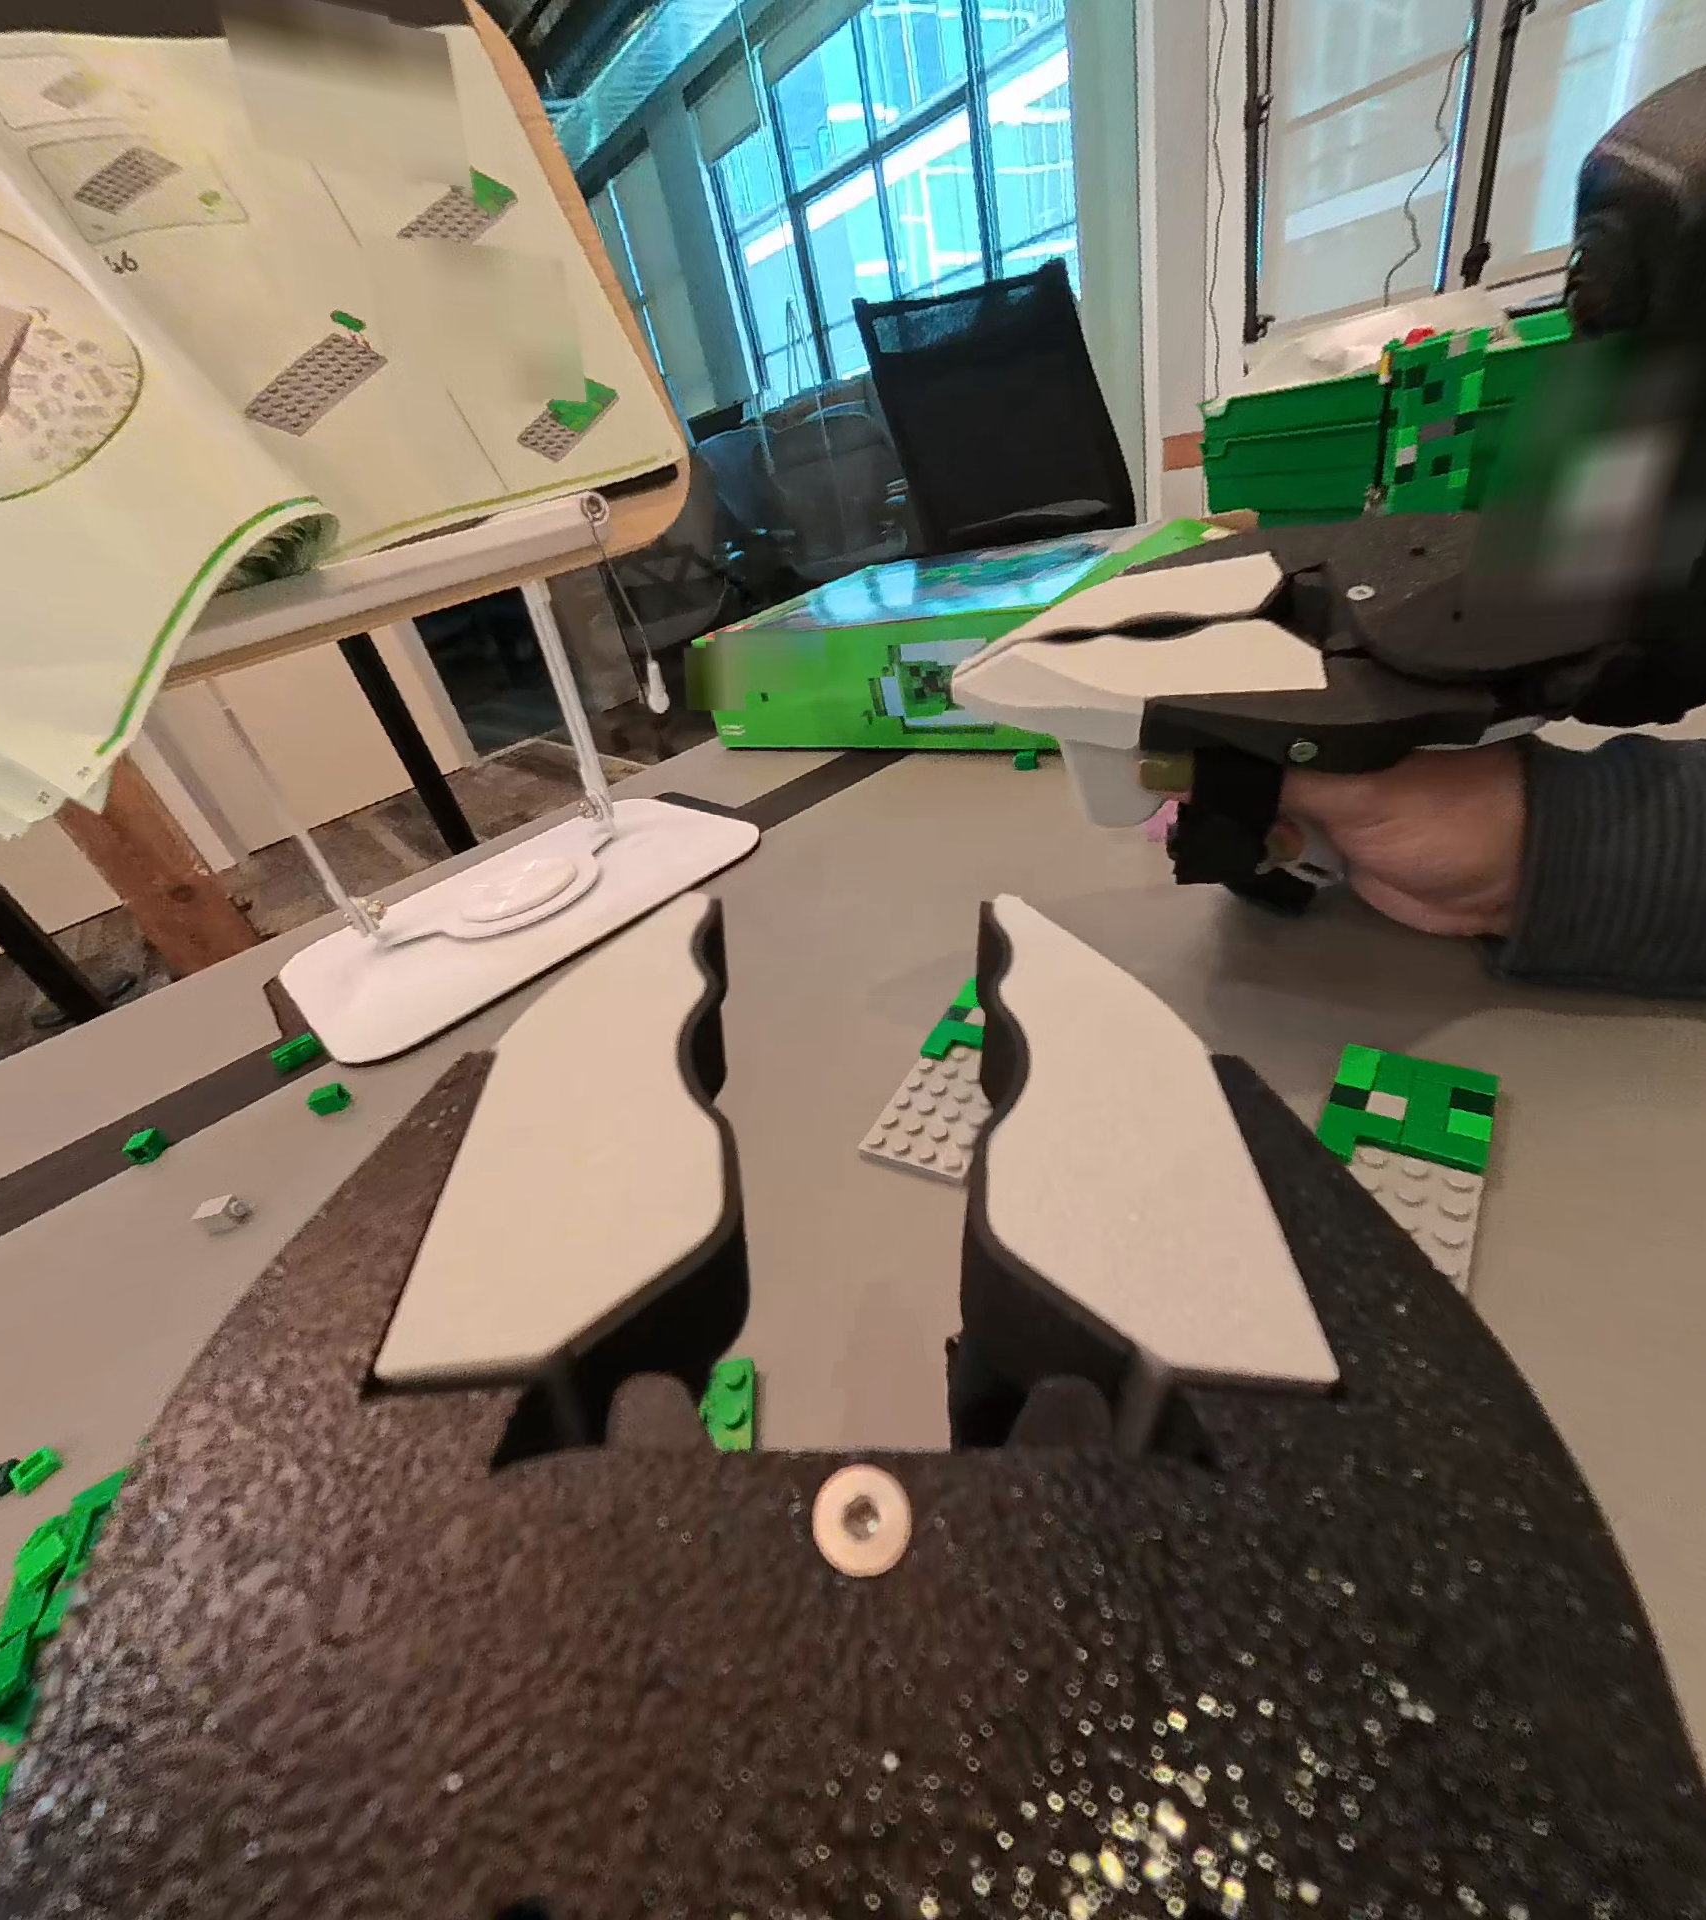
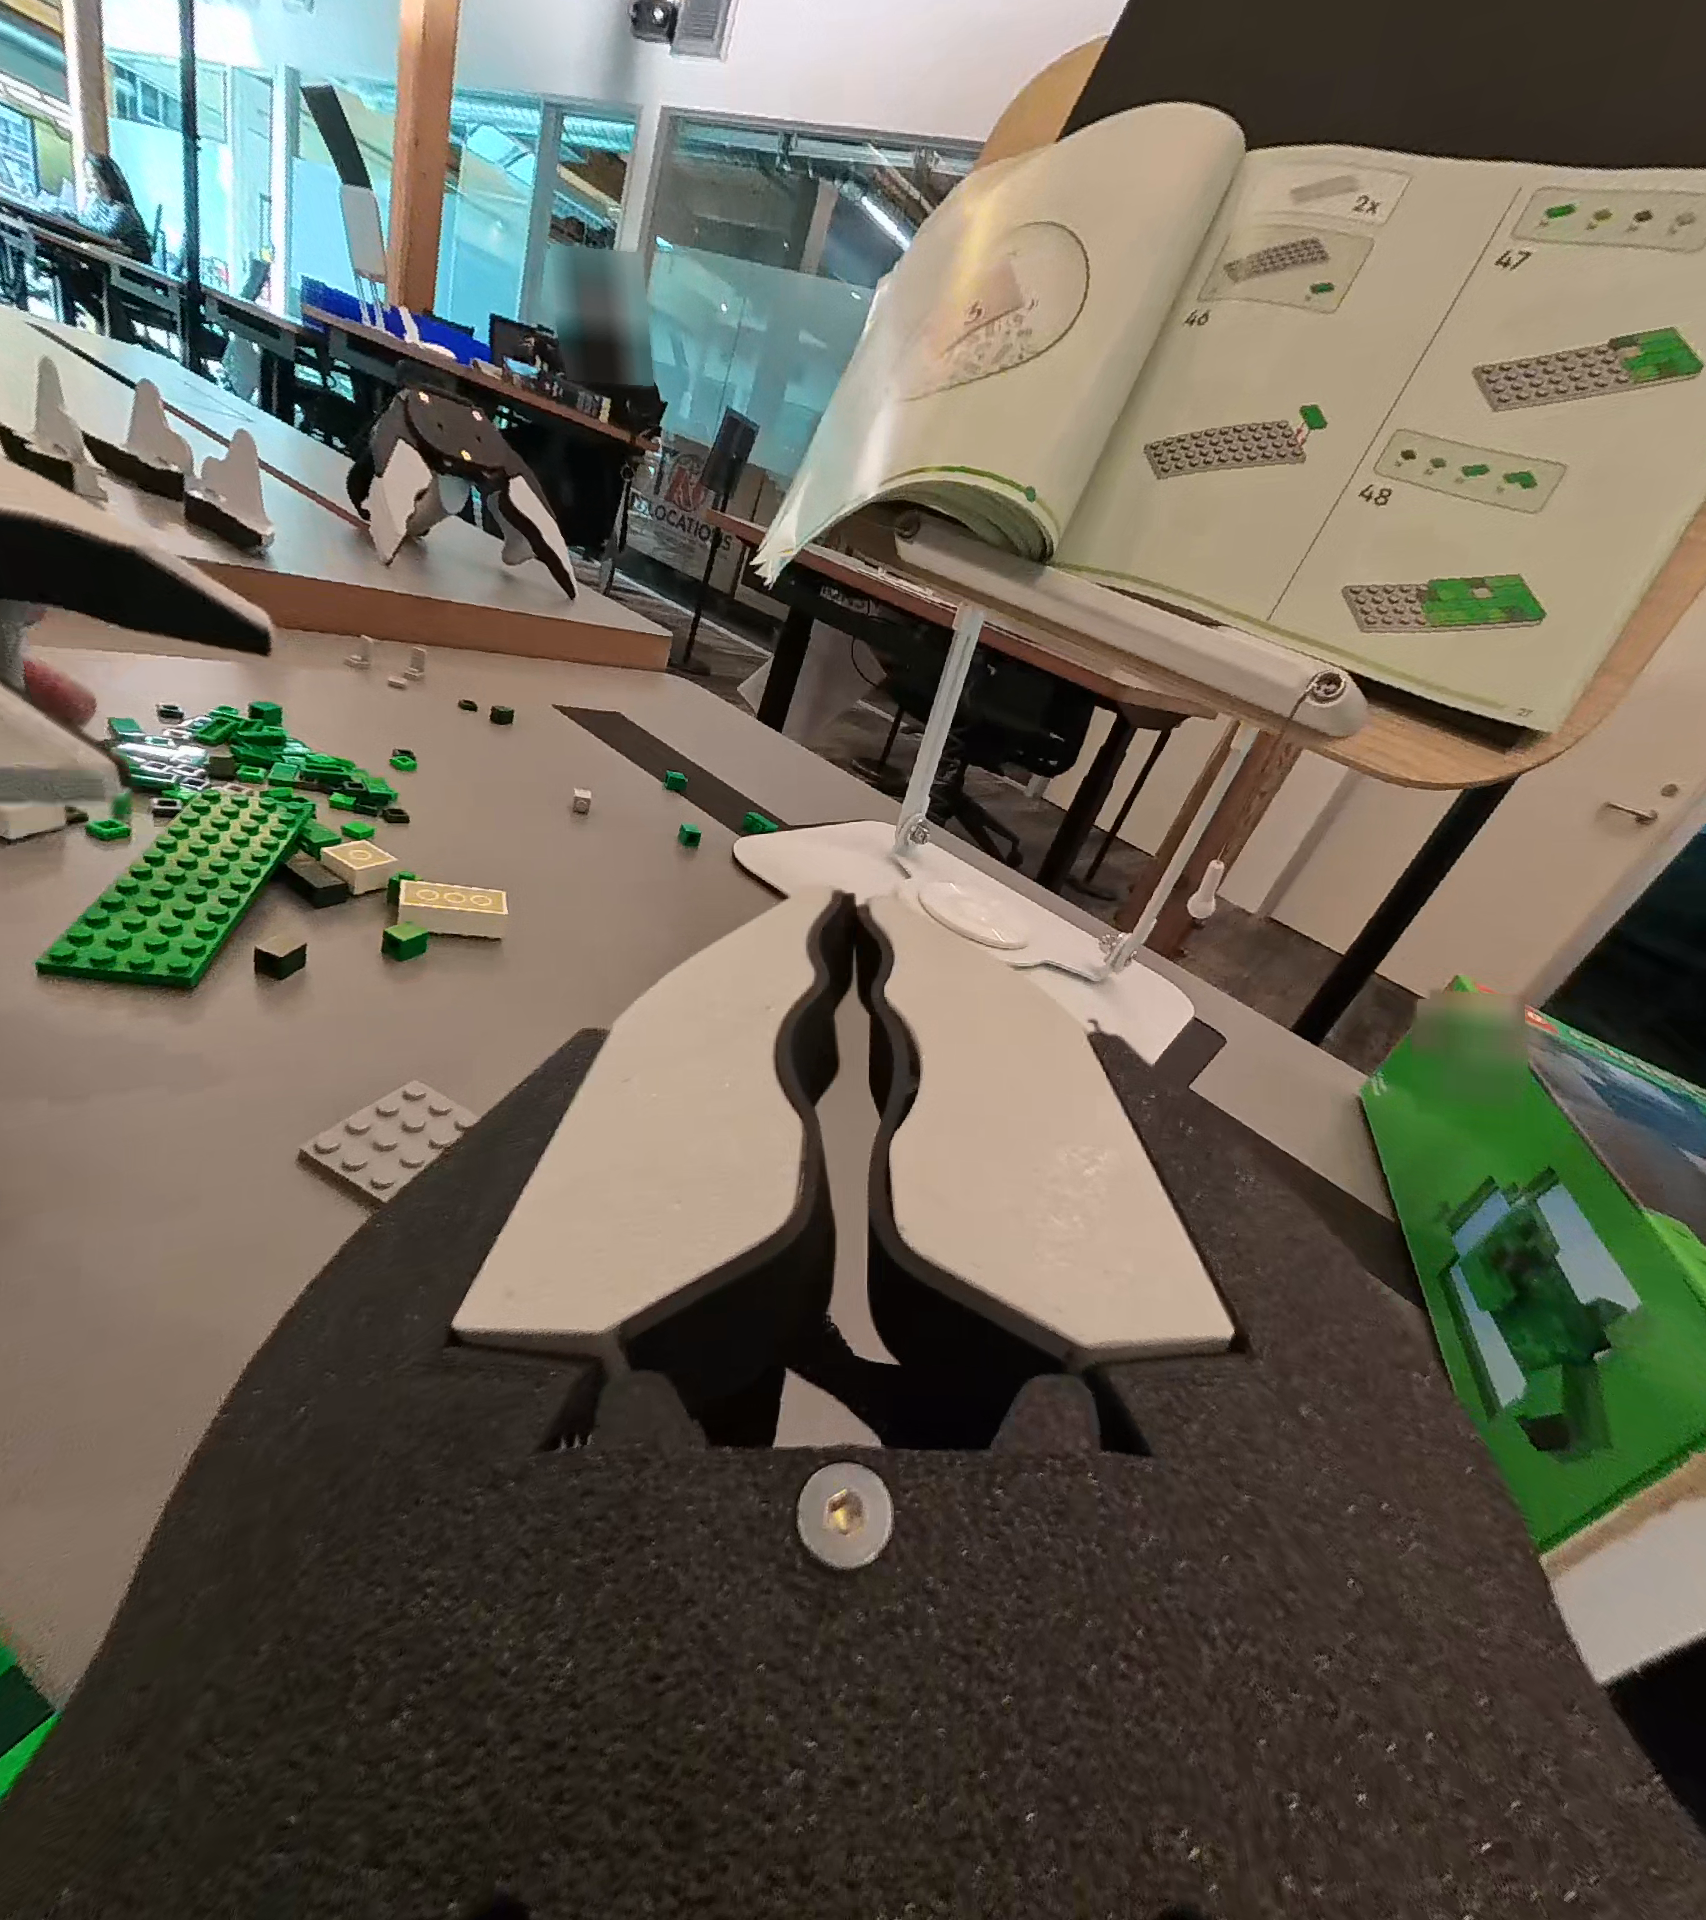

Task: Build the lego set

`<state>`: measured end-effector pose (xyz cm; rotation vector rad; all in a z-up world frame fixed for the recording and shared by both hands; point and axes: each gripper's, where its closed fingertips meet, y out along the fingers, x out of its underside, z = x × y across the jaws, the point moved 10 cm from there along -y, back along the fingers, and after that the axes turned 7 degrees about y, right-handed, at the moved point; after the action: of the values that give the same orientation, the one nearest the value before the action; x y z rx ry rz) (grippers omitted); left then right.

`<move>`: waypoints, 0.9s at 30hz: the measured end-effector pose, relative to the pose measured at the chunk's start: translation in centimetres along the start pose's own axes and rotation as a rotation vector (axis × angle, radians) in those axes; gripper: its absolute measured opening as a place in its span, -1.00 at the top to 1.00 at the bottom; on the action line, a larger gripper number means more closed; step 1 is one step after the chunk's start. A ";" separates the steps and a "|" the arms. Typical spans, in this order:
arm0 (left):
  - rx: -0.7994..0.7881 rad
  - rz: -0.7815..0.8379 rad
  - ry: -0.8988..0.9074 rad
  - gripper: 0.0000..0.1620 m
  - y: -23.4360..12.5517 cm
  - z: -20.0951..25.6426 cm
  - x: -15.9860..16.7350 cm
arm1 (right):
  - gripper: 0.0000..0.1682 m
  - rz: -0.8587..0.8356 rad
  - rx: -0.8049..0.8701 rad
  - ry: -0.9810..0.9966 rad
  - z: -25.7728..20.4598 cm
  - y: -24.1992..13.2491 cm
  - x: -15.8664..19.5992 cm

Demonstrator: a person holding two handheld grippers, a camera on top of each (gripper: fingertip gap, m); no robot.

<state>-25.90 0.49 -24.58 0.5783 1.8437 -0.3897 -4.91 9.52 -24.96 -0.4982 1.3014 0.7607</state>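
My left gripper is open and empty, above the grey table. A grey studded plate with a few green bricks at its far end lies just beyond its right finger. A second grey plate topped with green tiles lies further right. My right gripper is shut with nothing visible between its tips. It also shows in the left wrist view, held by a hand, raised above the table. A green baseplate and a small grey plate lie to its left.
An open instruction booklet sits on a white stand at the table's far edge. A green set box lies on the right. A pile of loose green pieces and two cream bricks lie beside the baseplate. Small green bricks are scattered about. My hands' fingertips stand some 12 cm from each other.
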 end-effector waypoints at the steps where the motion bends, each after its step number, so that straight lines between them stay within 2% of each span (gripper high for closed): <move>1: 0.003 0.013 -0.007 0.47 -0.1 -0.1 0.0 | 1.00 -0.002 -0.004 0.002 0.0 0.0 0.0; 6: 0.001 0.006 -0.024 0.65 -0.2 -0.4 0.2 | 1.00 -0.006 -0.033 0.023 0.0 -0.1 0.0; 11: 0.010 -0.008 -0.021 0.94 -0.2 -0.3 0.2 | 1.00 -0.019 -0.099 0.060 0.1 -0.2 0.0; 16: -0.008 -0.039 -0.043 1.00 -0.4 -0.8 0.3 | 1.00 -0.038 -0.135 0.072 0.0 0.0 0.1; 22: -0.216 -0.032 -0.004 1.00 -3.1 -4.2 -0.1 | 1.00 -0.058 -0.162 0.029 -0.5 0.2 0.1; 27: -0.467 -0.112 0.042 1.00 -7.3 -9.3 1.5 | 1.00 -0.076 -0.169 -0.016 -0.9 0.3 0.1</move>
<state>-37.65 -0.34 -22.99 0.1646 1.9277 -0.0128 -5.77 9.09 -25.24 -0.6717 1.2019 0.8131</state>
